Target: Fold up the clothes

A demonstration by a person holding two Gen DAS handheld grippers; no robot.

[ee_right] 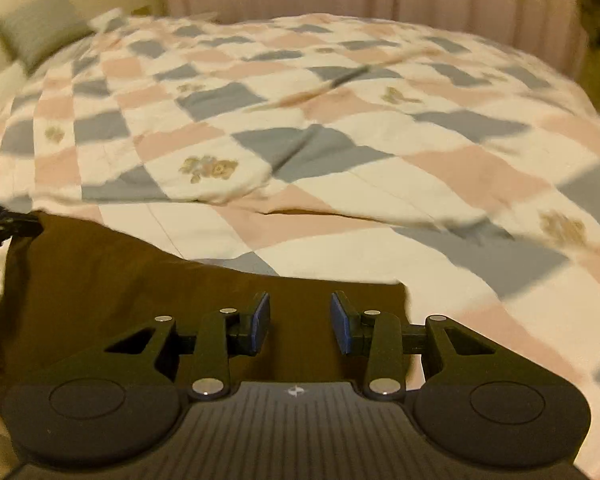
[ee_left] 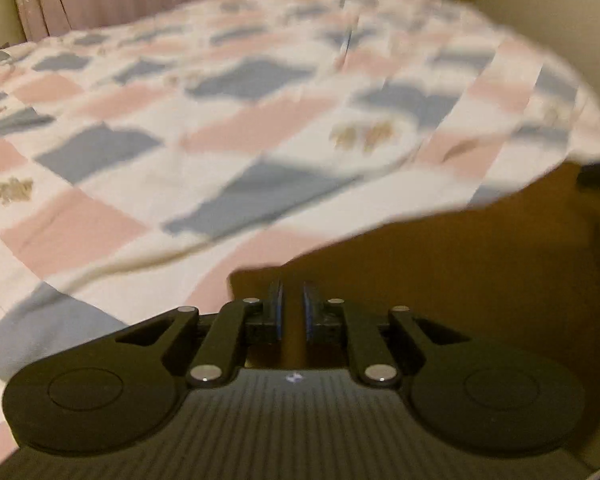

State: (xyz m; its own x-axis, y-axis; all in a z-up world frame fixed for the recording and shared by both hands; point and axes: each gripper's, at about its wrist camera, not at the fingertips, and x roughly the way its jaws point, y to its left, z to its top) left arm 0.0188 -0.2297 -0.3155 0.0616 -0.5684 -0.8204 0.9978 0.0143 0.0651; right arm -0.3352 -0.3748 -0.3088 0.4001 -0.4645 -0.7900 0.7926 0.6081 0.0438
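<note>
The dark brown, plain-woven garment (ee_right: 148, 280) lies on the bed at the near edge; in the right wrist view it fills the lower left of the frame, in the left wrist view the lower right. My right tool (ee_right: 300, 322) hangs over its corner with the blue pads spread wide, released, nothing between them. My left tool (ee_left: 292, 308) sits at the cloth's edge with its pads drawn almost together, only a thin slot left; brown shows through that slot, but I cannot tell whether any fabric is actually pinched.

The risk I see is a one-sided lift. If the left tool grips and the right does not, the garment would swing and bunch instead of folding flat. Both views are smeared, so my aim is poor.

Beneath lies the quilted bedspread of pink, blue-grey and white squares (ee_right: 339, 152), already rumpled just beyond the brown edge; a low pinch could catch that fold along with the garment and drag it. At the left edge of the right view a dark object (ee_right: 4, 224) touches the cloth; I take it for the other tool.
</note>
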